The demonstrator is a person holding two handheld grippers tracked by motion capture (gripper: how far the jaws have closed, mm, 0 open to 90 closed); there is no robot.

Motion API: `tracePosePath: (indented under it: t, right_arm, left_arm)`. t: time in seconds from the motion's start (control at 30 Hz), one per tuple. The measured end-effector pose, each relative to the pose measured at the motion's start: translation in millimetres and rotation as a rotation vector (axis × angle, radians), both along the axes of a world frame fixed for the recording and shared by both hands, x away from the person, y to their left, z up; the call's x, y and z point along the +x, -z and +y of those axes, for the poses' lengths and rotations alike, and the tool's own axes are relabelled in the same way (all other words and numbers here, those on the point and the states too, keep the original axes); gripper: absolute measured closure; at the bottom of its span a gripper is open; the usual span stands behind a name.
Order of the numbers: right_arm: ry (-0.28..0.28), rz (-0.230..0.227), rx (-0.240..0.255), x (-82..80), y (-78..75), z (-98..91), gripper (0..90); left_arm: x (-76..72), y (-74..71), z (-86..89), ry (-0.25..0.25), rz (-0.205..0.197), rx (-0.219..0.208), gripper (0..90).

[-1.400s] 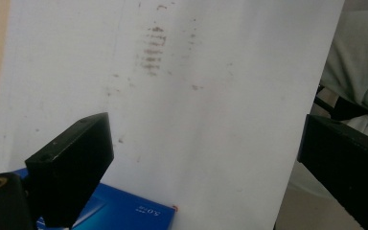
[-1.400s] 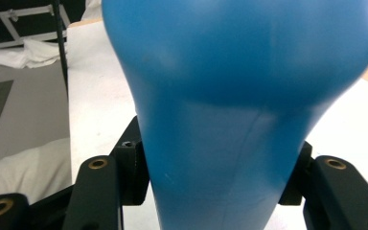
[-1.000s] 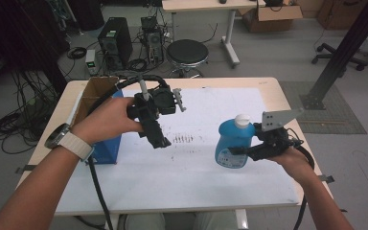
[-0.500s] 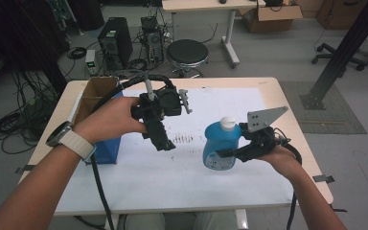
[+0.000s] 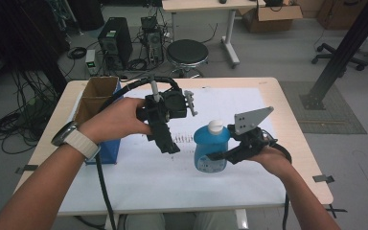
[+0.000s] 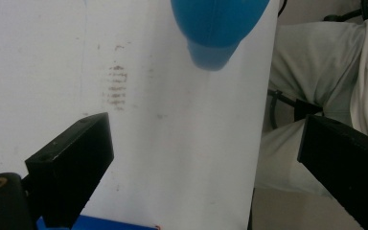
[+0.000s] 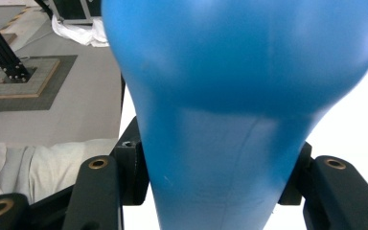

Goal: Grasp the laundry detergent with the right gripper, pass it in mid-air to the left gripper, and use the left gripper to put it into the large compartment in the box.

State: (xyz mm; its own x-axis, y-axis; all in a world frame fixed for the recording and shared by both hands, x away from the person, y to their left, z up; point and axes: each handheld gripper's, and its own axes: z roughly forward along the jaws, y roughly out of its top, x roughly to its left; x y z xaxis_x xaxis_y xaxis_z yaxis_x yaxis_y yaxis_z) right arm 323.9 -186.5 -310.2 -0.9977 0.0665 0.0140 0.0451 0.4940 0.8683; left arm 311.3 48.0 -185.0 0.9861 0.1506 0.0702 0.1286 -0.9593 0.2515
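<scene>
A blue bottle (image 5: 211, 149) with a white cap (image 5: 214, 126) stands upright over the white sheet, right of the table's middle. My right gripper (image 5: 216, 157) comes in from the right and is shut on its lower body; in the right gripper view the bottle (image 7: 239, 96) sits squeezed between the two black jaws of that gripper (image 7: 215, 177). My left gripper (image 5: 168, 145) hangs above the sheet just left of the bottle, pointing down. Its jaws stand wide apart with nothing between them (image 6: 206, 163), and the bottle (image 6: 215, 28) shows ahead of them.
A white sheet (image 5: 172, 177) covers most of the wooden table (image 5: 311, 158), with a patch of dark smudges (image 5: 184, 139) near the middle. An open cardboard box (image 5: 96, 96) with a blue side stands at the left edge. A stool (image 5: 187, 52) and computer towers (image 5: 112, 43) lie beyond.
The right gripper has carried the blue bottle leftwards, from the right part of the sheet towards its middle and closer to the left gripper. The left gripper has hardly moved.
</scene>
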Motion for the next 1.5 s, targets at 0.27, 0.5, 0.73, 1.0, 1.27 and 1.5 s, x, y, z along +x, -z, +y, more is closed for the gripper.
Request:
tracePosePath:
  t: [0.27,0.5,0.73,1.0,1.27,1.5]
  right_arm:
    - [-0.022,0.0,-0.004,0.3,3.7,12.1,44.6]
    - [-0.035,0.003,-0.012,0.9,6.8,20.3,44.6]
    - [-0.047,0.001,-0.002,1.0,7.3,26.7,44.6]
    - [-0.057,0.003,0.001,0.9,9.7,32.9,44.6]
    - [-0.059,0.004,0.011,1.5,8.1,35.2,44.6]
    - [-0.064,0.003,0.009,1.1,8.8,37.5,44.6]
  left_arm:
    - [-1.1,-1.1,-2.1,0.013,0.012,-0.013,5.5]
    - [-1.2,-2.3,-3.0,0.021,0.017,-0.017,5.5]
    - [-1.6,-2.4,-6.1,0.027,0.016,-0.021,5.5]
    - [-2.7,-1.8,-10.5,0.035,0.018,-0.018,5.5]
    - [-2.9,-1.5,-14.8,0.043,0.019,-0.015,5.5]
    - [-2.5,0.0,-19.2,0.045,0.017,-0.008,5.5]
